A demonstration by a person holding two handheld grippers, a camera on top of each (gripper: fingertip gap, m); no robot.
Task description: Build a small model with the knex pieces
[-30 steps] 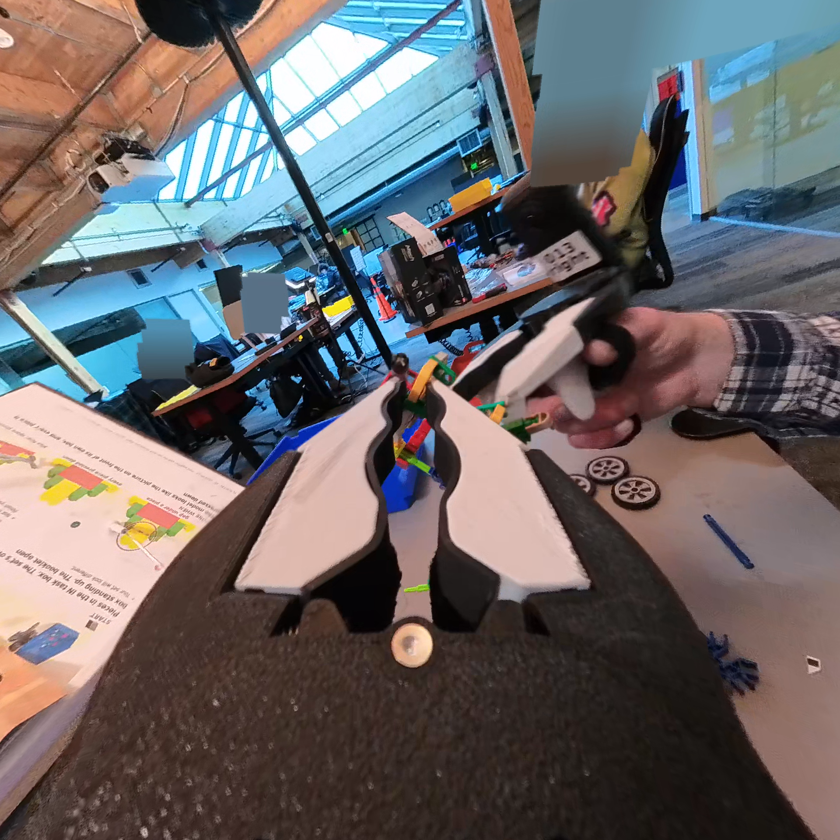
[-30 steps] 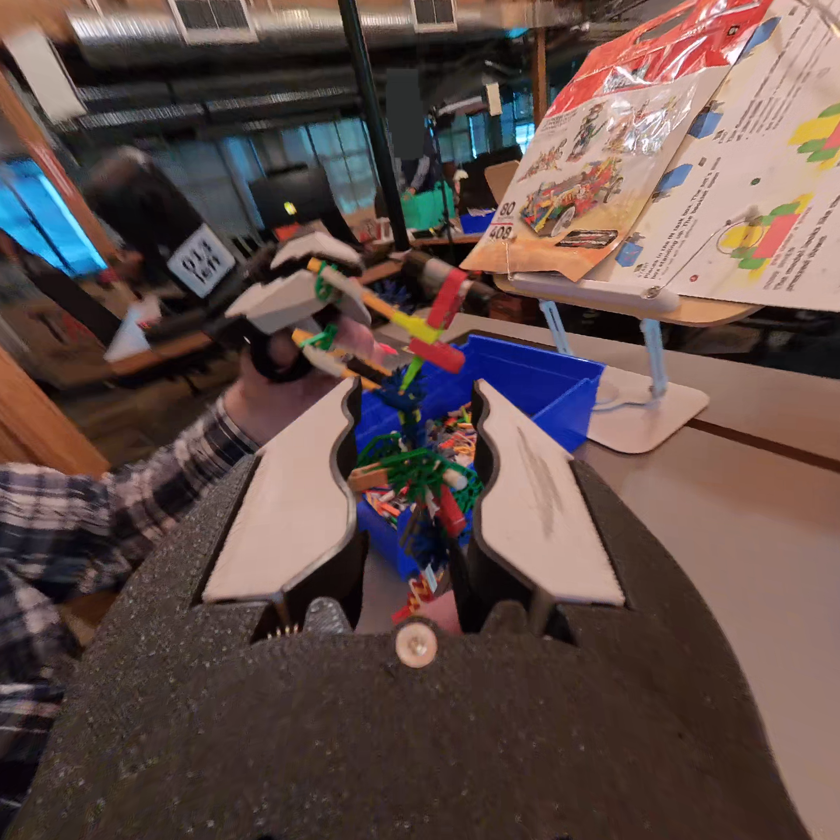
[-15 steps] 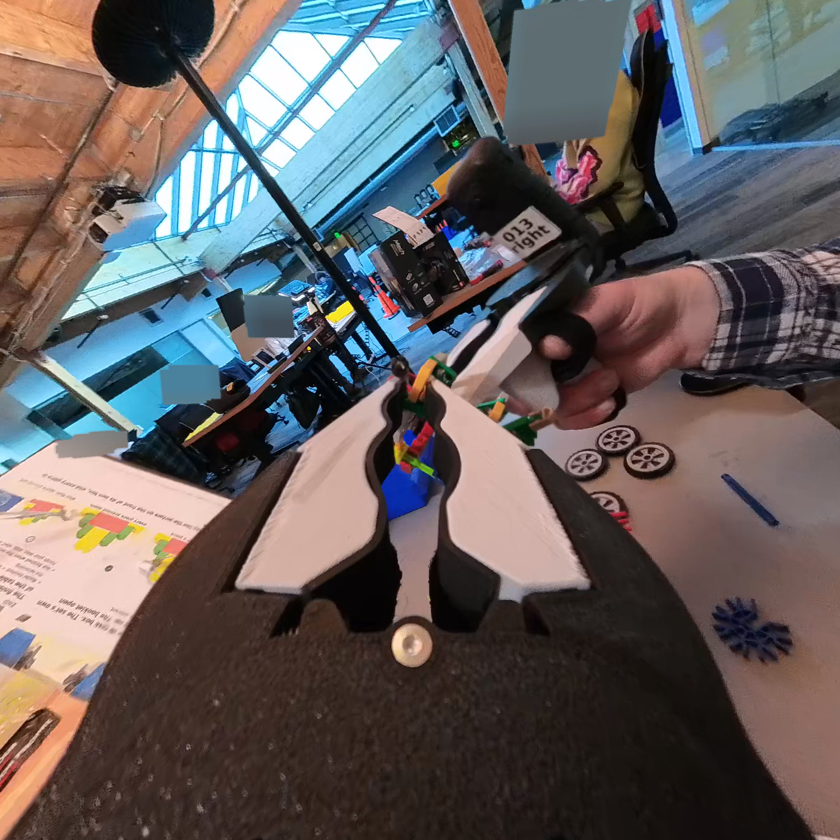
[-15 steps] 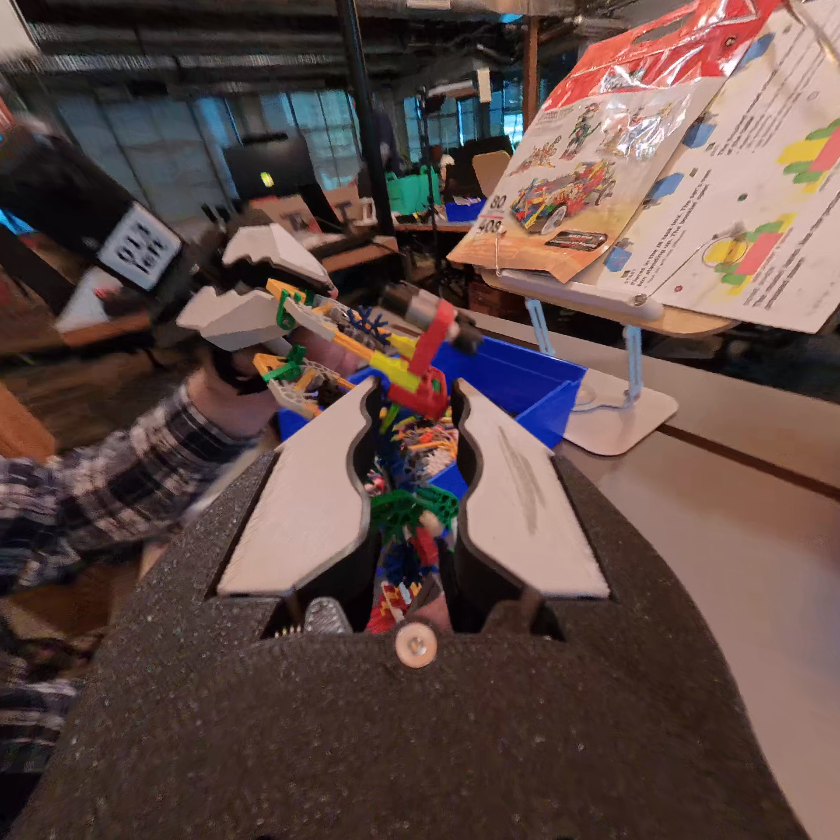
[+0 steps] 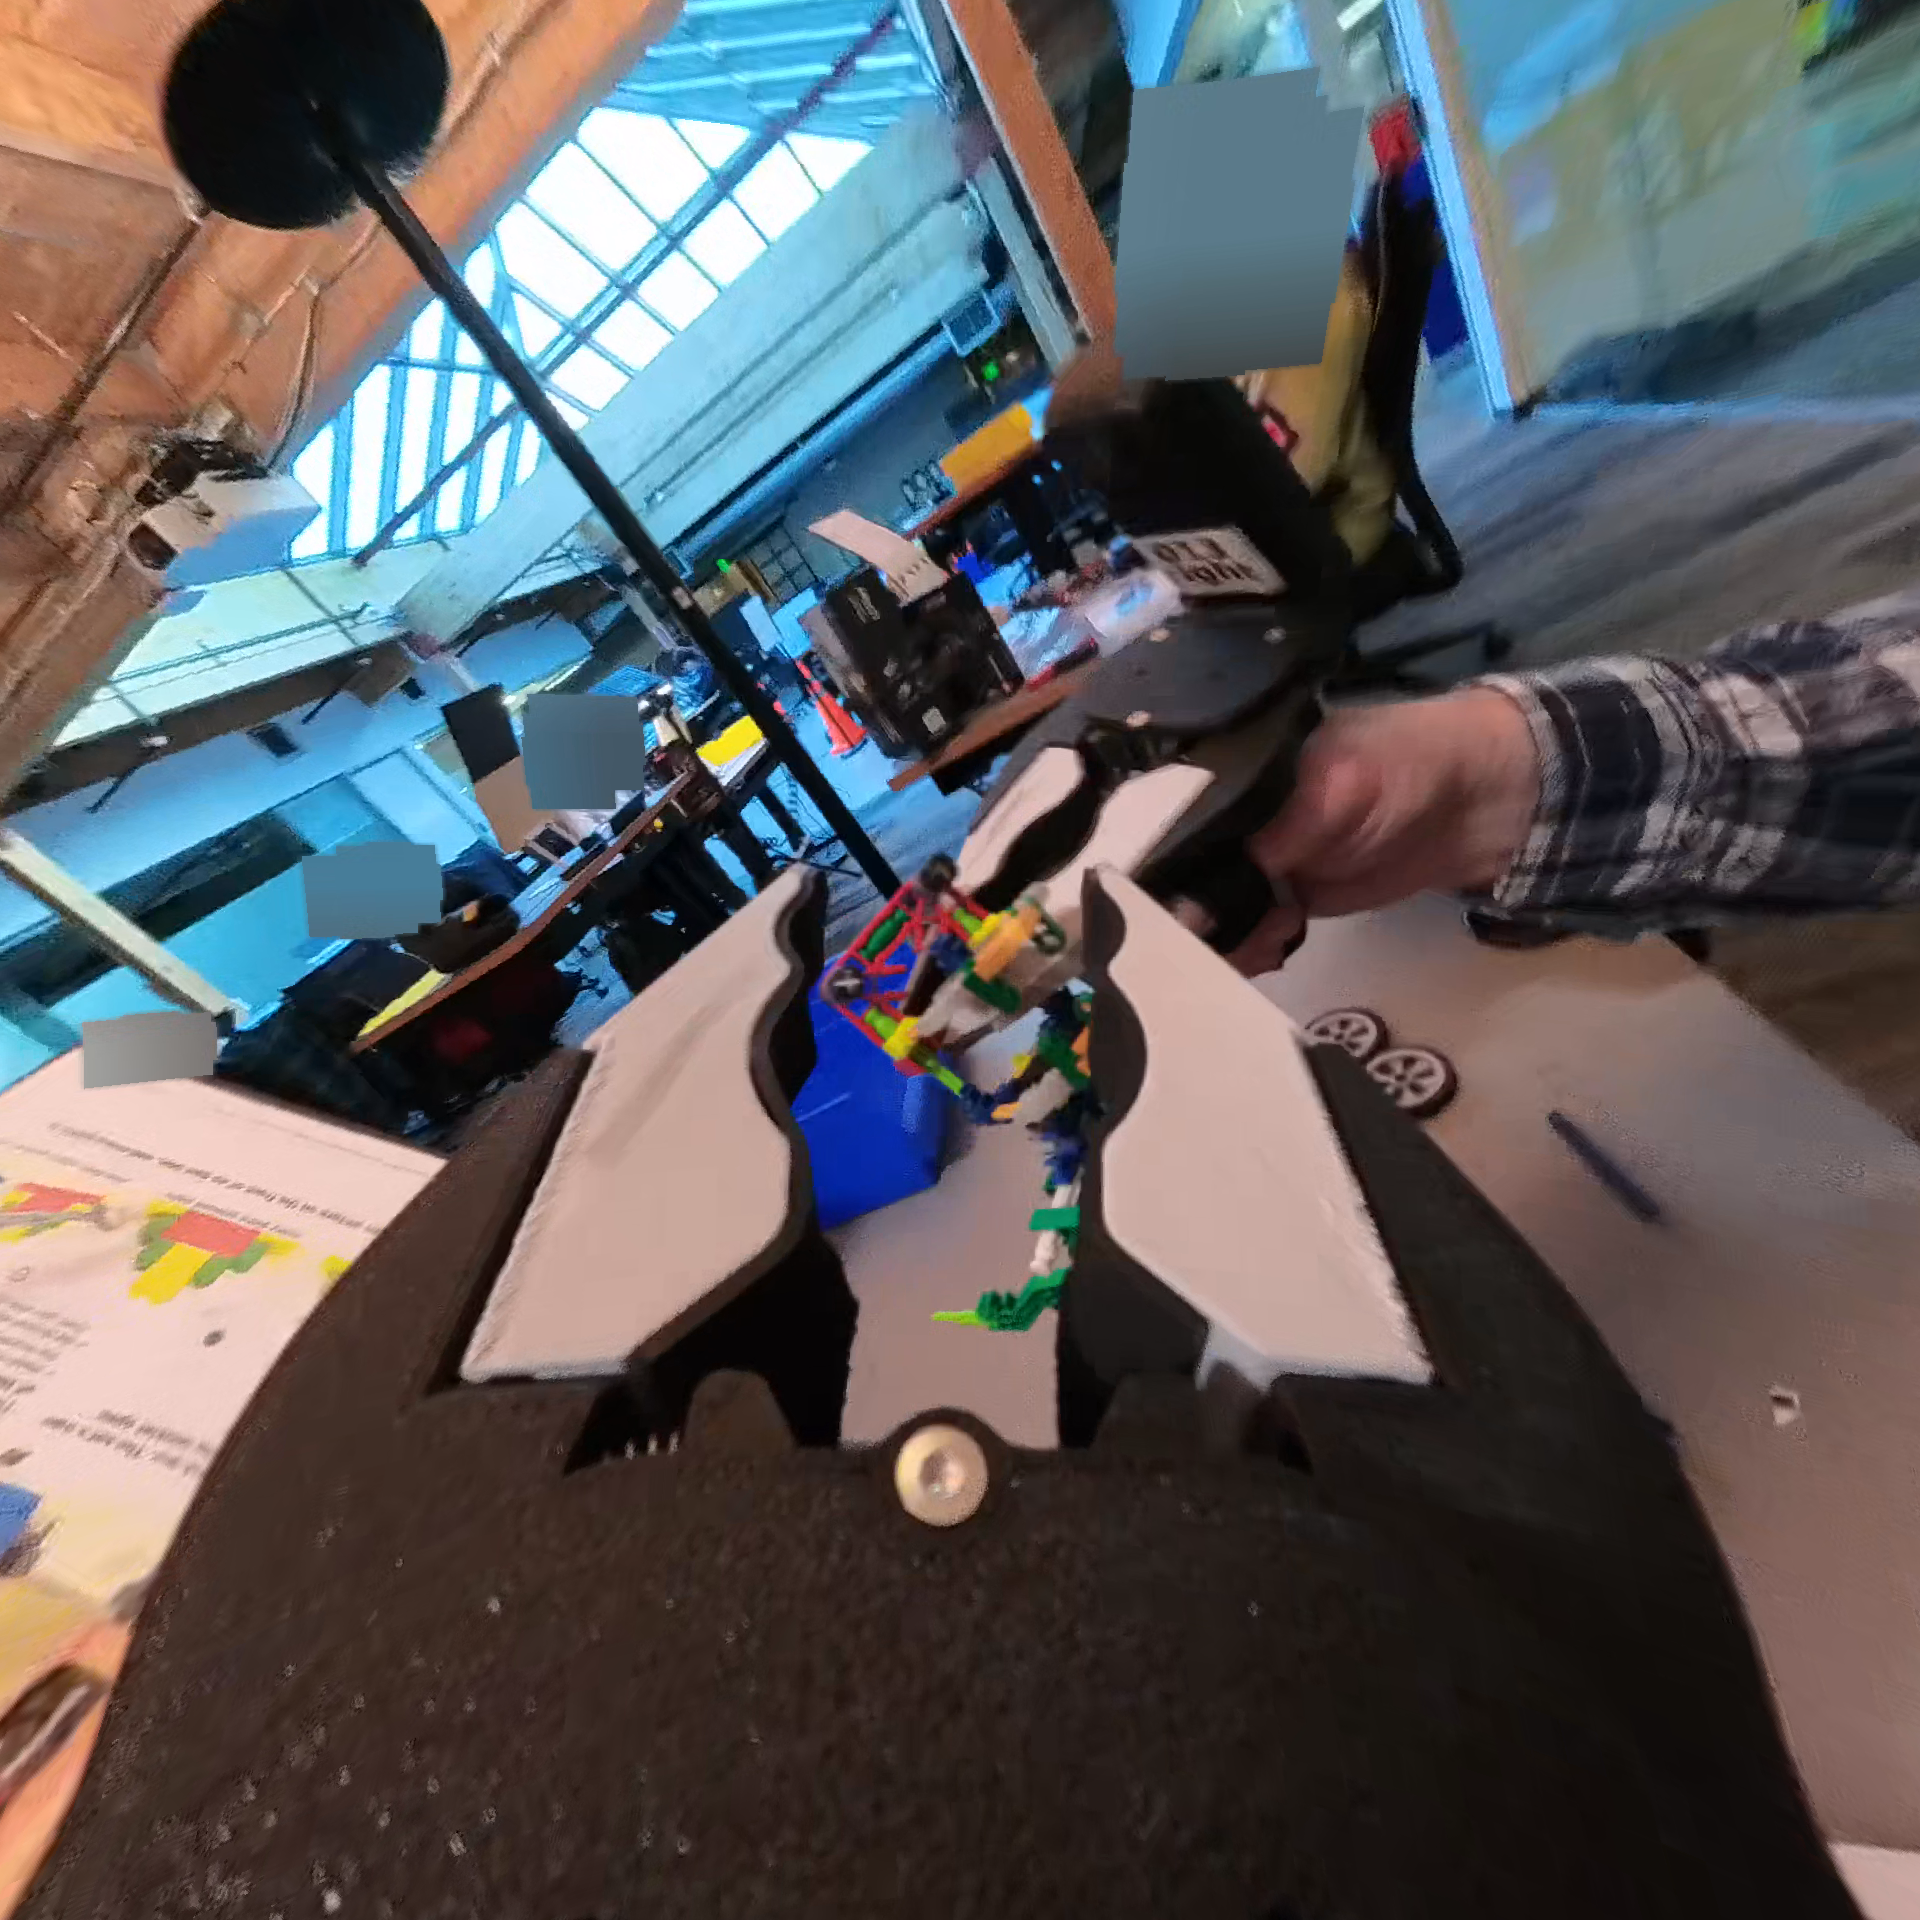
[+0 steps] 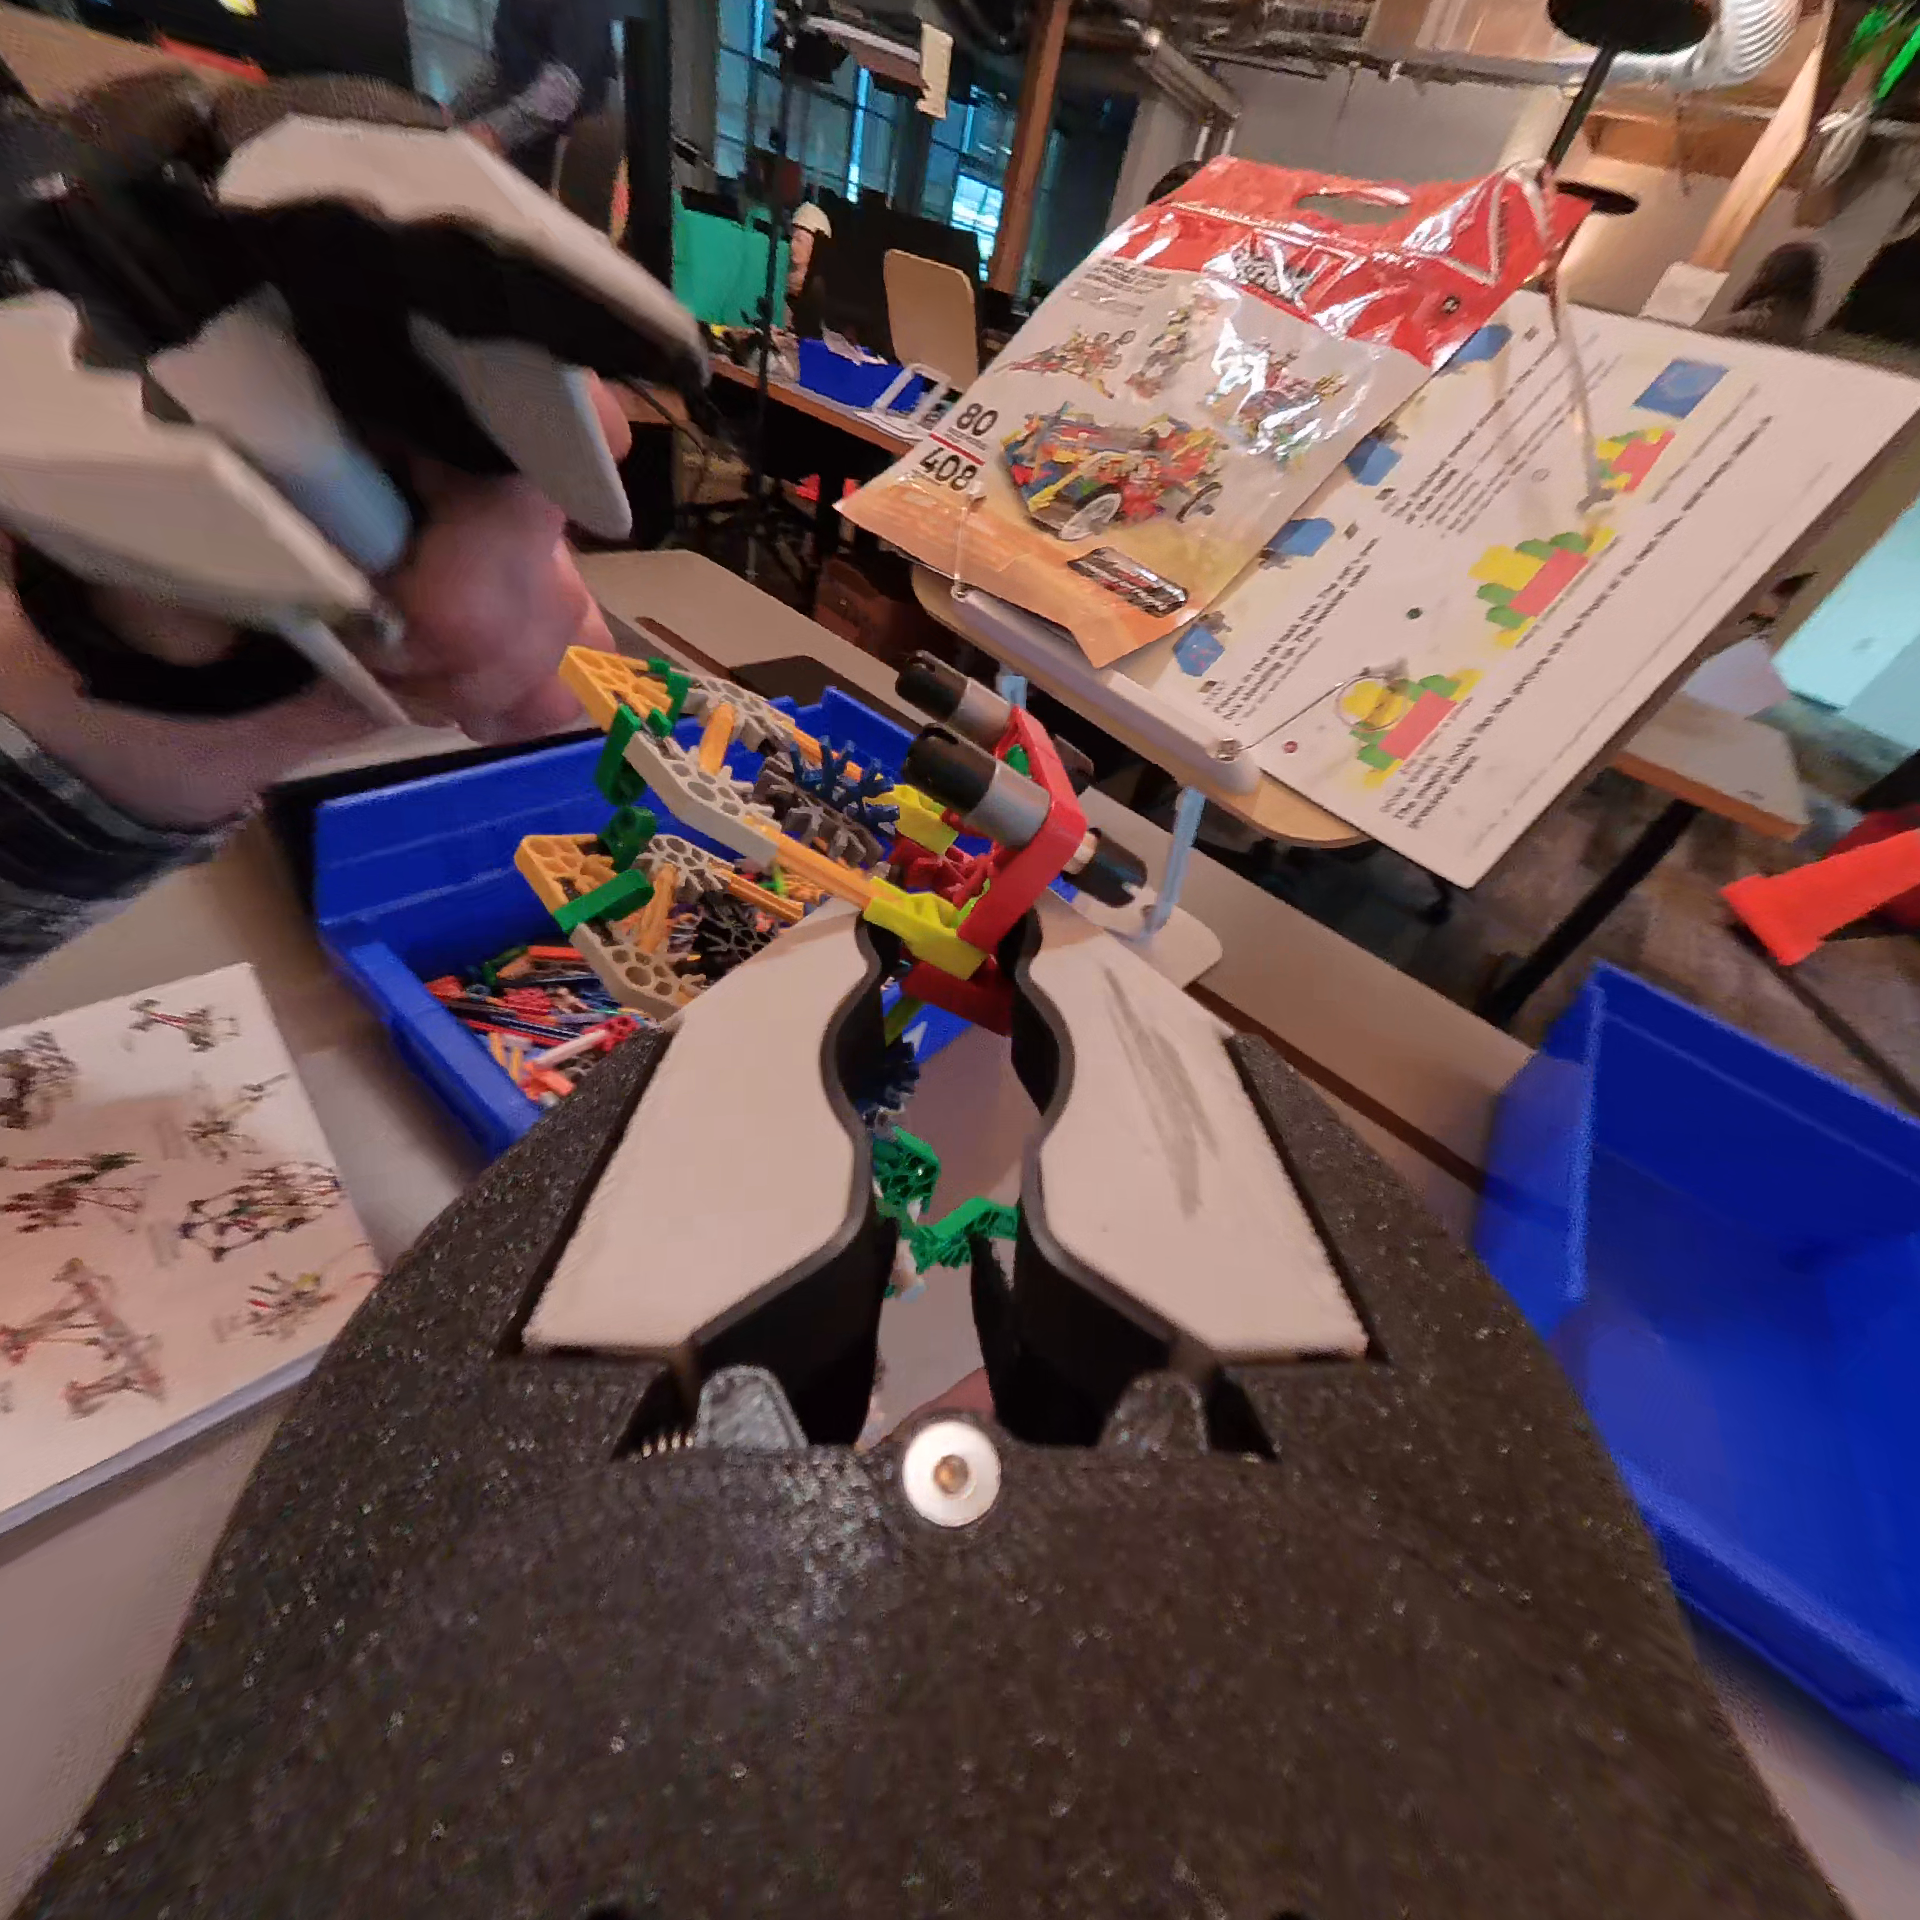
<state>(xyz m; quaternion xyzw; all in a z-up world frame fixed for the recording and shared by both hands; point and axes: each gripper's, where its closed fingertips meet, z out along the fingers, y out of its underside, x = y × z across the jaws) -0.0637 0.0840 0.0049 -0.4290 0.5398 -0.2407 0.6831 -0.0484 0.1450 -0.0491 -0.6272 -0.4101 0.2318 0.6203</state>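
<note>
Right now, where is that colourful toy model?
In the right wrist view the toy model is held at the right gripper fingertips, above the blue bin, below the left gripper.

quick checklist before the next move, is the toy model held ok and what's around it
1. Right gripper grip on the toy model: ok, fingers pinch its red and yellow end.
2. Left gripper free of the model: ok, fingers spread, nothing between them.
3. Left gripper clear of the model in the right wrist view: ok, up and to the left of it.
4. Blue parts bin under the model: ok, loose pieces inside.
5. Strength of the grip: cannot tell, only the tips touch.
6. Loose wheels and blue rod on the table: ok, off to the side.
</note>
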